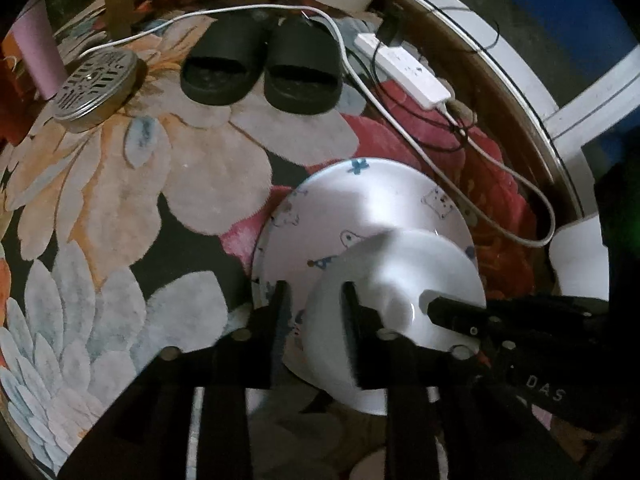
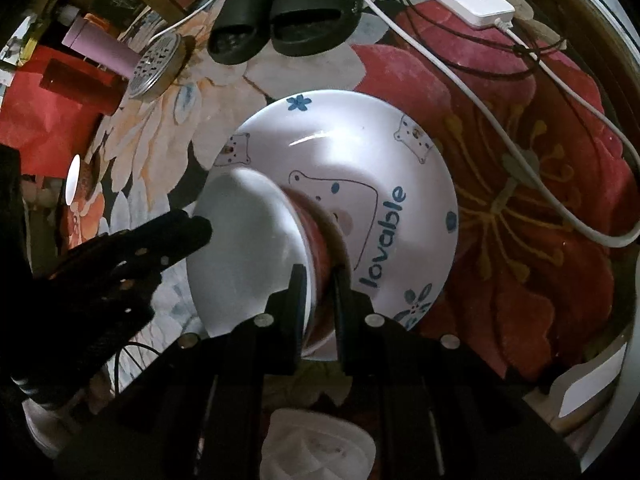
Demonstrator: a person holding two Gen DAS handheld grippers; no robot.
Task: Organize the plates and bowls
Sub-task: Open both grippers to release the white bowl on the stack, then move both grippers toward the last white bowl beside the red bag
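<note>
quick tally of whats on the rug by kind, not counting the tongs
Plates: 1, the bear-print plate
Bowls: 1, the white bowl over that plate
Black slippers: 2
Round metal perforated lids: 1
Pink bottles: 1
White power strips: 1
Total: 7

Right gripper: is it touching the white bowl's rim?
Touching. In the right wrist view, the right gripper has its two fingers closed on the white bowl's rim, one on each side, no gap showing, above the bear plate.
</note>
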